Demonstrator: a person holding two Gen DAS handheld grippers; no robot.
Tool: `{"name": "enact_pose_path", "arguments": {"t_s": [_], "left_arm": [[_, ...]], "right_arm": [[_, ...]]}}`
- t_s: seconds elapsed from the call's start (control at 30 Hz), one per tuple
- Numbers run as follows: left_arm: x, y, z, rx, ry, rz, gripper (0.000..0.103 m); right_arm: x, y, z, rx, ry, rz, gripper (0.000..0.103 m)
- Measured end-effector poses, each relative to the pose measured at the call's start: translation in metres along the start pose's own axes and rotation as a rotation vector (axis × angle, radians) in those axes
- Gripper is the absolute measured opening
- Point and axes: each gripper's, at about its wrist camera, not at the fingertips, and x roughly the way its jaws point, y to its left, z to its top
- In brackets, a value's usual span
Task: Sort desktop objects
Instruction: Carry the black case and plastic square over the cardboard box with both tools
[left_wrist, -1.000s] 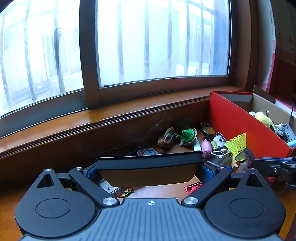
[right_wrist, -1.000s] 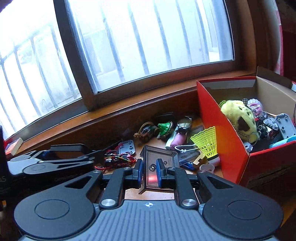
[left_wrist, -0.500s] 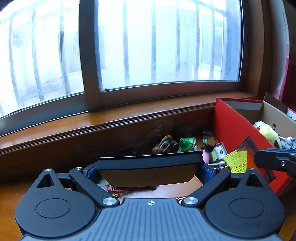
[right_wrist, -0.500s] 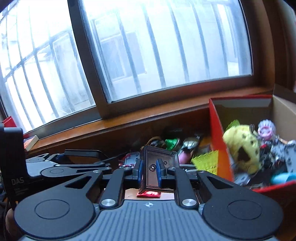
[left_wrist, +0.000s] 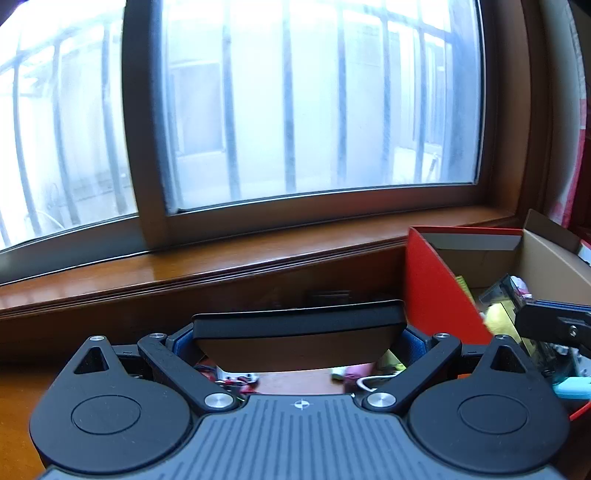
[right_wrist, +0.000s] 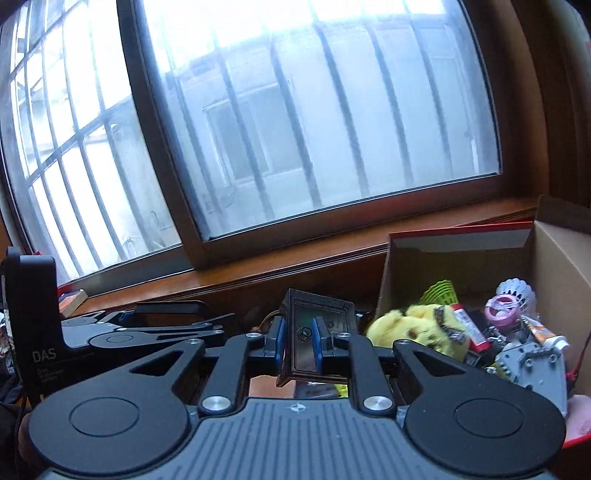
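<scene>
Both hand-held grippers clamp loads: left (left_wrist: 297, 334) a black slab (left_wrist: 297, 325), right (right_wrist: 298, 341) a dark frame (right_wrist: 317, 314) beside the box rim (right_wrist: 458, 232).

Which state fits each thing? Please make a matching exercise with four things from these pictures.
Things:
1. dark frame
2. black slab
3. plush
4. box

States:
A. lies inside the box
B. held between the right gripper's jaws
C. stands open under the window, red outside
D. held wide across the left gripper's jaws

Pairs: 1-B, 2-D, 3-A, 4-C
</scene>
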Motion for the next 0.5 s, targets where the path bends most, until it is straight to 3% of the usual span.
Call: {"name": "enact_pose_path", "arguments": {"t_s": [0.1,0.5], "left_arm": [[0.000,-0.008,0.009,0.035,-0.013,-0.038,0.099],[0.013,-0.064,0.041,0.176,-0.074,-0.229,0.099]], "right_arm": [[-0.002,-0.011,0.004,0.021,-0.031,-0.014,0.017],[-0.019,-0.054,-0.003,0.149,-0.093,-0.202,0.017]]}}
